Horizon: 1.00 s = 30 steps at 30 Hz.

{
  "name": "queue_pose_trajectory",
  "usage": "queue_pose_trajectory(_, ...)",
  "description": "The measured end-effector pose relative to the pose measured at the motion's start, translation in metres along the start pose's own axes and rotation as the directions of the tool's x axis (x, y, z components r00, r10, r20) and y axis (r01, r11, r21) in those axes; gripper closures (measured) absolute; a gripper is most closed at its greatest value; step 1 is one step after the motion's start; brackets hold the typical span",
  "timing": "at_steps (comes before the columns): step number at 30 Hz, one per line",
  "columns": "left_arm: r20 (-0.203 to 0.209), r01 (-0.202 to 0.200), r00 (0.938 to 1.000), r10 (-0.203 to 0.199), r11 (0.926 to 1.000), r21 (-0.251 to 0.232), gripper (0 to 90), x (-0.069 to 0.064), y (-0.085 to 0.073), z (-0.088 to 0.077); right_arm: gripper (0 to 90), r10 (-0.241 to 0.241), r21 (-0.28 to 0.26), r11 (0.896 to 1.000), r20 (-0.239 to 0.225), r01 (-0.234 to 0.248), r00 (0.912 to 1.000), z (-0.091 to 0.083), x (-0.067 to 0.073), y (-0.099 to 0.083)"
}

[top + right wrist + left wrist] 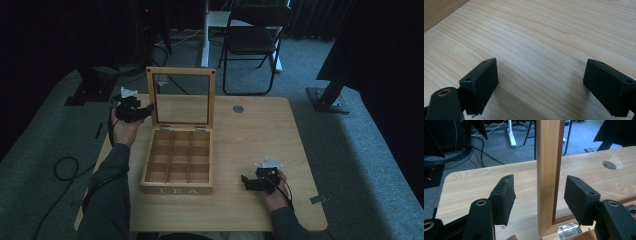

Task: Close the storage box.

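The left gripper point(539, 195) stood spread wide, its jaws straddling the left upright of the tea box lid point(151, 95) without touching it; the lid stood upright on its hinges. The tea box point(176, 187) sat at the middle of the table point(260, 130), its compartments empty. The right gripper point(248, 183), at about four o'clock from the box, lay low over bare tabletop, jaws also spread, holding nothing. If closing the lid was the step, the jaws should pinch the frame squarely, well above the hinge point(566, 230), then swing it down slowly along its arc.
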State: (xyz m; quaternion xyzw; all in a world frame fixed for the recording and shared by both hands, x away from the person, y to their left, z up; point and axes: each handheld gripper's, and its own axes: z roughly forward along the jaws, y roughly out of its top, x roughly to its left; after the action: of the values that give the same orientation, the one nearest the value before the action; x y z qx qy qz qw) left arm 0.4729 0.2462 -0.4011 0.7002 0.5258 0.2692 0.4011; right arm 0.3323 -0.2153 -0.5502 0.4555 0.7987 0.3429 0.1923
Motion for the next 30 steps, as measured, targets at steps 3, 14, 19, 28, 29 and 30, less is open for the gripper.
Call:
queue_pose_trajectory(3,-0.005,-0.009,0.9999,0.009,0.9999,0.012,43.1,-0.003,0.003,0.005,12.1,0.0,0.0,1.0,0.0,0.0,1.0,0.0,0.0,0.0)
queue_pose_trajectory(14,-0.032,-0.004,0.9995,0.005,0.9994,0.035,51.9,-0.009,0.007,0.02,12.1,0.0,0.0,1.0,0.0,0.0,1.0,0.0,0.0,0.0)
queue_pose_trajectory(19,-0.026,0.006,0.9996,-0.005,0.9995,0.031,52.3,-0.009,0.007,0.023,12.2,0.0,0.0,1.0,0.0,0.0,1.0,0.0,0.0,0.0)
queue_pose_trajectory(28,-0.02,-0.022,0.9995,0.022,0.9991,0.036,63.1,-0.012,0.012,0.021,12.2,0.0,0.0,1.0,0.0,0.0,1.0,0.0,0.0,0.0)
queue_pose_trajectory(29,-0.017,-0.014,0.9998,0.015,0.9993,0.034,63.5,-0.011,0.011,0.02,12.2,0.0,0.0,1.0,0.0,0.0,1.0,0.0,0.0,0.0)
queue_pose_trajectory(30,-0.014,-0.01,0.9998,0.011,0.9994,0.032,63.8,-0.011,0.011,0.02,12.1,0.0,0.0,1.0,0.0,0.0,1.0,0.0,0.0,0.0)
